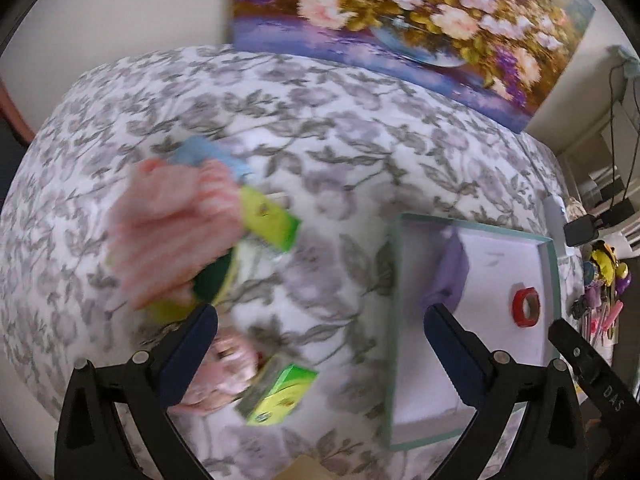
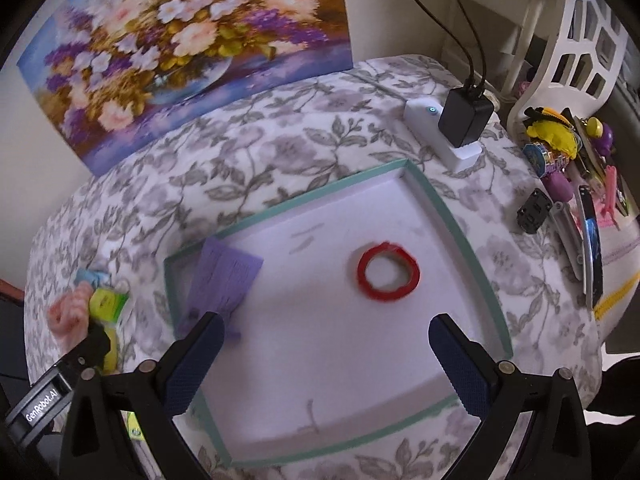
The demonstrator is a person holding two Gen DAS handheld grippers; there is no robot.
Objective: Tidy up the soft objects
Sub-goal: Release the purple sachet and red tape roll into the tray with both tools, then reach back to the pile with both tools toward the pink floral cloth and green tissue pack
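Left gripper: I see my left gripper (image 1: 320, 332) spread as wide as it goes, with nothing between its pads, hanging over the flowered cloth (image 1: 320, 152) on the counter.
Right gripper: my right gripper (image 2: 324, 342) is also wide apart and empty, hanging over the tray (image 2: 424, 188).
Near soft things: at 7 o'clock in the left view a pink soft object (image 1: 224, 380) lies touching a green box (image 1: 280, 394).
Soft pile: at 9 o'clock a pink striped cloth (image 1: 172, 232) lies on a green and yellow sponge (image 1: 218, 276), beside a second green box (image 1: 272, 220), with a light blue cloth (image 1: 208, 156) behind it. All of this is blurred.
Tray: at 3 o'clock in the left view, it holds a purple cloth (image 2: 226, 276) at its left edge and a red tape roll (image 2: 388, 276), well apart.
Far: a flower painting (image 1: 400, 20) leans on the wall at 12 o'clock.
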